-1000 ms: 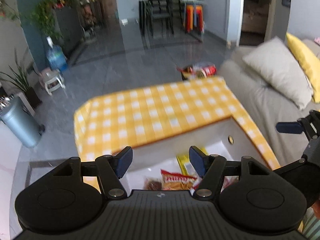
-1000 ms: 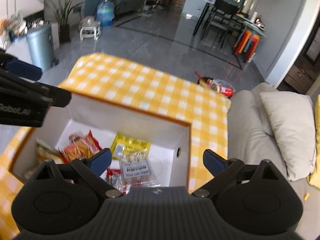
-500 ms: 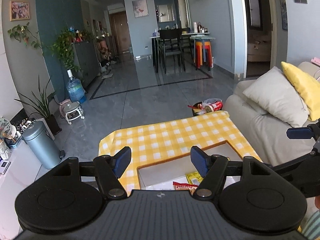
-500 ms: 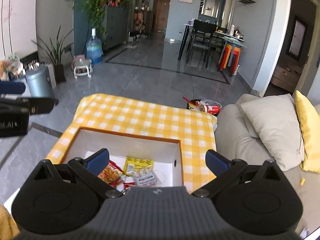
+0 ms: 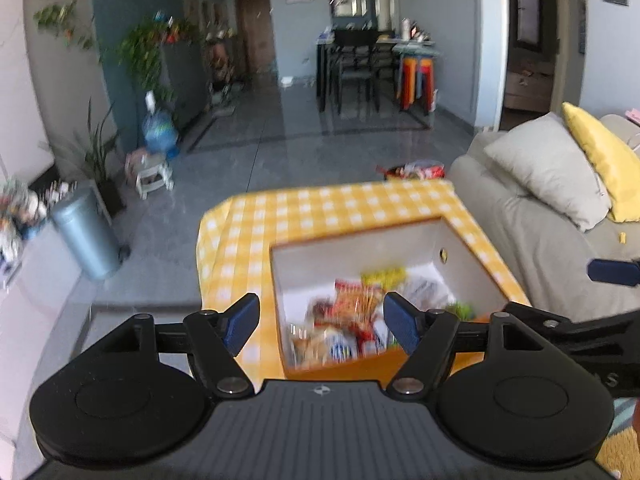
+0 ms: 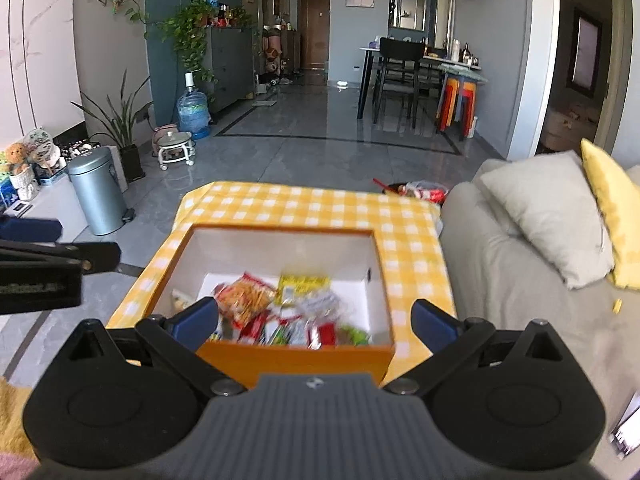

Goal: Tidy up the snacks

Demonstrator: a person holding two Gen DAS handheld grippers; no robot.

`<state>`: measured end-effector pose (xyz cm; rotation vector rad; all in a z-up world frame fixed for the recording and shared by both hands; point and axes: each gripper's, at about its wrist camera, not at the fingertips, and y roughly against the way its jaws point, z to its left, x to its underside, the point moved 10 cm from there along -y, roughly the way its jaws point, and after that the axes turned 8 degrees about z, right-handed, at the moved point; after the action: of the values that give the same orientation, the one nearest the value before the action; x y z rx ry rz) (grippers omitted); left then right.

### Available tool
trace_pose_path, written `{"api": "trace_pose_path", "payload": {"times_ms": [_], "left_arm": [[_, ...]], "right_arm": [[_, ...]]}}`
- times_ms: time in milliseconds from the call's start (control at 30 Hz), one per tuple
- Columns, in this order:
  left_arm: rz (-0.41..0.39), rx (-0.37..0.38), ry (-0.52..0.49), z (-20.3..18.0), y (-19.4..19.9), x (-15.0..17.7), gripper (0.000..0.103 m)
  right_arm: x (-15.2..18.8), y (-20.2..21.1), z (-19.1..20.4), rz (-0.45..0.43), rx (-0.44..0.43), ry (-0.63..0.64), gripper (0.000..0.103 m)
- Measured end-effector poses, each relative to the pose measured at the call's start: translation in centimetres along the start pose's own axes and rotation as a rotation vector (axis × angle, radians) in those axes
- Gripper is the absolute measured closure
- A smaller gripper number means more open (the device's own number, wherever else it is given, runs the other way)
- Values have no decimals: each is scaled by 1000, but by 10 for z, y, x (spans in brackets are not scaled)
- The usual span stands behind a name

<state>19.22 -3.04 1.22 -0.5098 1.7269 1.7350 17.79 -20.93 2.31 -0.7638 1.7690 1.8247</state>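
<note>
An open box, orange outside and white inside (image 6: 280, 252) (image 5: 360, 244), stands on a table with a yellow checked cloth (image 6: 320, 204) (image 5: 320, 204). Several snack packets lie in it, among them an orange-red packet (image 6: 244, 300) (image 5: 356, 300) and a yellow packet (image 6: 304, 284) (image 5: 384, 276). My left gripper (image 5: 322, 322) is open and empty, held above the box's near left side. My right gripper (image 6: 314, 320) is open wide and empty, above the box's near edge. Each gripper's fingertip shows at the edge of the other's view.
A grey sofa (image 6: 520, 264) with a grey and a yellow cushion runs along the right. A bin with wrappers (image 6: 416, 190) sits beyond the table's far right corner. A metal trash can (image 6: 98, 196) stands at left on the tiled floor.
Both grippers pulled up and back from the box, then tilted down; the whole box is now in both views. Both stay open and empty.
</note>
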Motion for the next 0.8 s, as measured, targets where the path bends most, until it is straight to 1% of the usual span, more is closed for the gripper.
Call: {"api": "trace_pose_path", "payload": {"times_ms": [167,267,367,500,800], "left_arm": [[80,-44,50,12,-19,34,20],[128,-68,51,16,-29,51,20],[166,-60,71,18,-33,63,20],[184,-69,77,19,-33,66,20],[201,-58,83,18,-39,62,20]], "right_arm": [[25,-8,6,13,-9,-12,4],[34,-15,11,37,-22,-14,4],[39,-24,13,62,-20,-24,4],[40,-30,14,79,-12,-25,4],[32,-34,10,84,8,-26,4]]}}
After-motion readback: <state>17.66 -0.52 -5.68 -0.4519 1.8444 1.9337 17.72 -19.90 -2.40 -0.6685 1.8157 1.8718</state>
